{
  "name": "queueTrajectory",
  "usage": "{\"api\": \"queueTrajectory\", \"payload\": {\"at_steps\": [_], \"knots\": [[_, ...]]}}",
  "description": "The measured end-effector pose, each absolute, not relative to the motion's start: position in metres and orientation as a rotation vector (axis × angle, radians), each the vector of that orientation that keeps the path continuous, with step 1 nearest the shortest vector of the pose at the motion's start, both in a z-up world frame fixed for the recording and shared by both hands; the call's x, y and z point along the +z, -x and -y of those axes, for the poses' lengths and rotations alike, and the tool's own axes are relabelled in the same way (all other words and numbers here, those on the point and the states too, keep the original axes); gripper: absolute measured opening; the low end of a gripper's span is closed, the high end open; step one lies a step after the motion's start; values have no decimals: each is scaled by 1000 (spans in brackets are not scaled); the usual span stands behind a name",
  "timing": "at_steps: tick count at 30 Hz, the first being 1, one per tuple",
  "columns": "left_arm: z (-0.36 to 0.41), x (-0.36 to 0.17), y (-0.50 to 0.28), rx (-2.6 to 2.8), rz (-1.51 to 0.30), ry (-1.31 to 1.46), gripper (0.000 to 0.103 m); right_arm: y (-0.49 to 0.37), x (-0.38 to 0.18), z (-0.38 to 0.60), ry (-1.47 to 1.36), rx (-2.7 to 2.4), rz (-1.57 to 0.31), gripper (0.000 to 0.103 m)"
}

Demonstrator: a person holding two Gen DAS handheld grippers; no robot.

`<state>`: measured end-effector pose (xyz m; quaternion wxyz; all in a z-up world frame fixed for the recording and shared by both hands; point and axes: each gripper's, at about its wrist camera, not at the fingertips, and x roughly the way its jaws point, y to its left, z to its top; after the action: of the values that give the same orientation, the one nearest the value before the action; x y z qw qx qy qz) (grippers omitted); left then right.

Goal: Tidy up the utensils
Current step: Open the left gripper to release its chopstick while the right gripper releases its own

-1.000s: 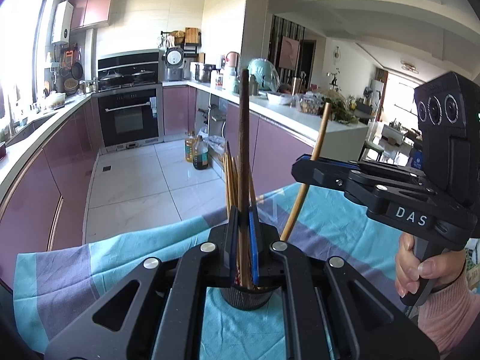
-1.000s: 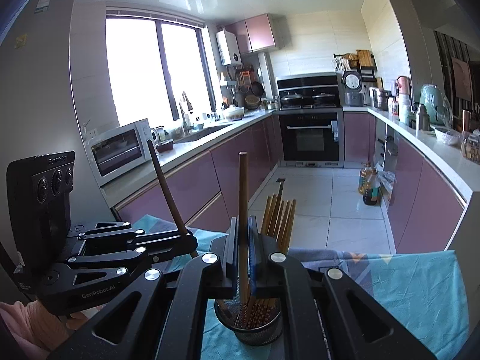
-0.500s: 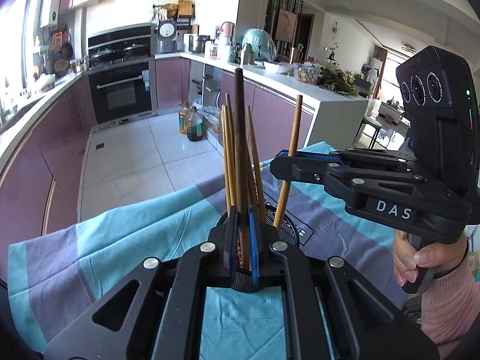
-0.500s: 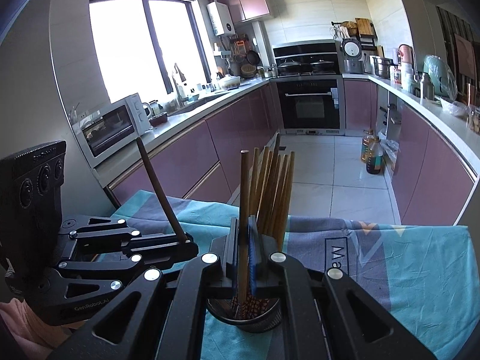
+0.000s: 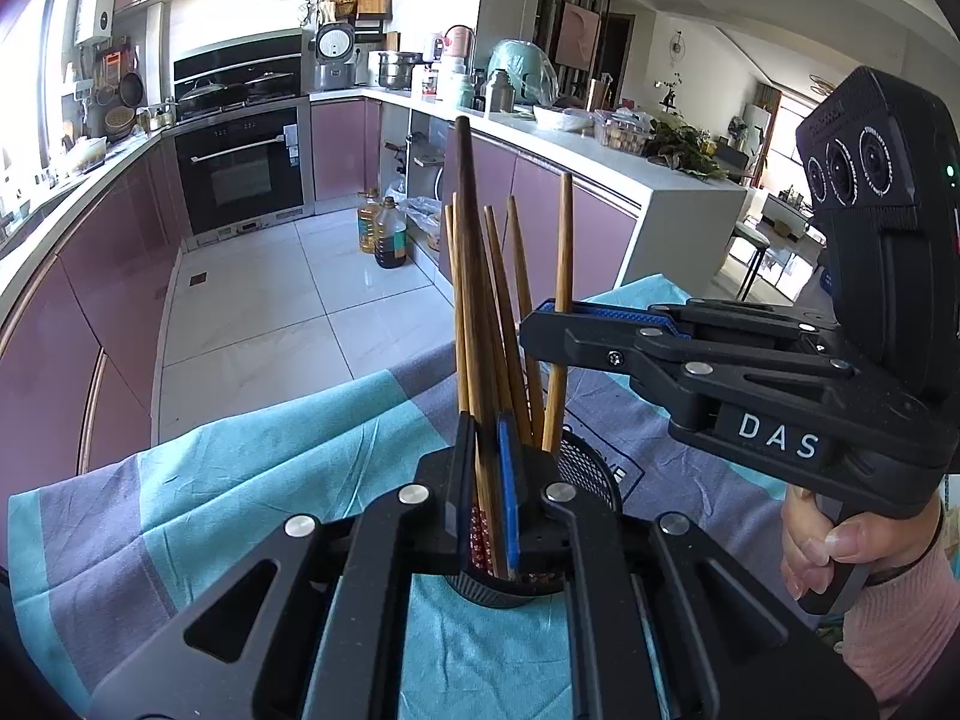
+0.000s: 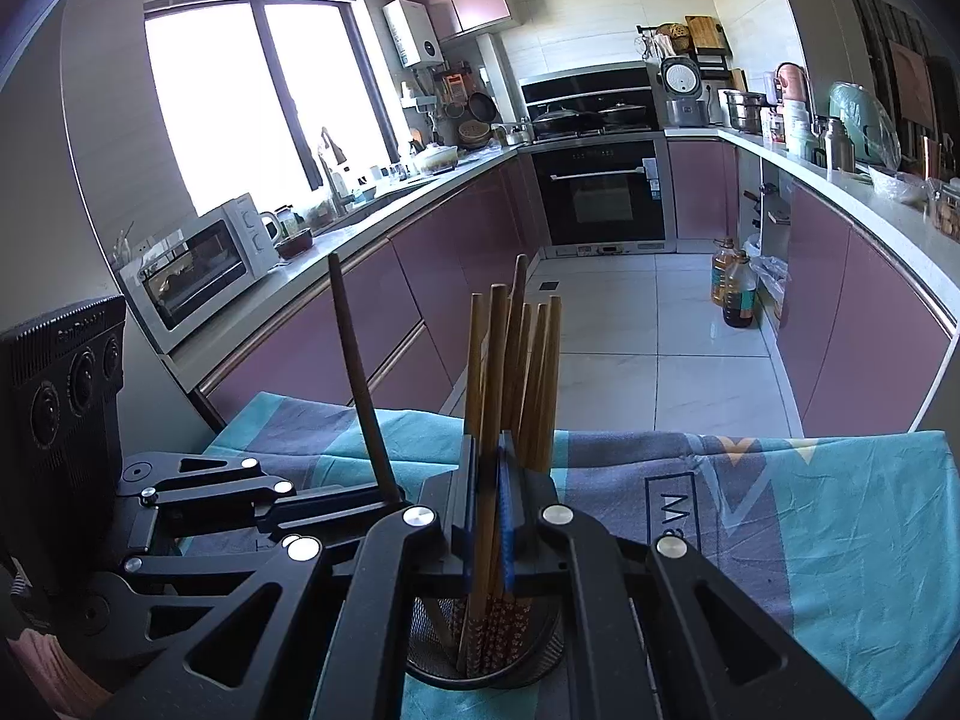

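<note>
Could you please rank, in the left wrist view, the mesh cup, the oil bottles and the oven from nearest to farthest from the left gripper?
1. Mesh cup, just under the left gripper.
2. Oil bottles, on the floor beyond.
3. Oven, far wall.

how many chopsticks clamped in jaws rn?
2. A dark brown wooden chopstick in the left gripper; a light wooden chopstick in the right gripper. The other chopsticks stand loose in the black mesh holder.

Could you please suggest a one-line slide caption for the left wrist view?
Both grippers lower one chopstick each into the mesh holder on the cloth.
</note>
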<state>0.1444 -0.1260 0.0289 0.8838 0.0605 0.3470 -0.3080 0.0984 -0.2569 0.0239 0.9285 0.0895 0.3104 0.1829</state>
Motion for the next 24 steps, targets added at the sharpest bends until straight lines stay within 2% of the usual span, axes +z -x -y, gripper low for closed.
{"api": "queueTrajectory", "payload": {"at_steps": [13,16,18,20,24], "knots": [[122,12,-150,-632,-752,-90,11,-91,19,256,-189,389,-641,8],[114,12,-143,-608,-723,-75,19,-83,19,257,-193,399,-630,15],[107,12,-135,-589,-697,-71,30,-77,18,256,-195,407,-620,19],[101,14,-125,-565,-663,-71,33,-71,17,256,-198,412,-609,25],[90,19,-106,-518,-602,-72,48,-58,18,255,-206,411,-582,36]]}}
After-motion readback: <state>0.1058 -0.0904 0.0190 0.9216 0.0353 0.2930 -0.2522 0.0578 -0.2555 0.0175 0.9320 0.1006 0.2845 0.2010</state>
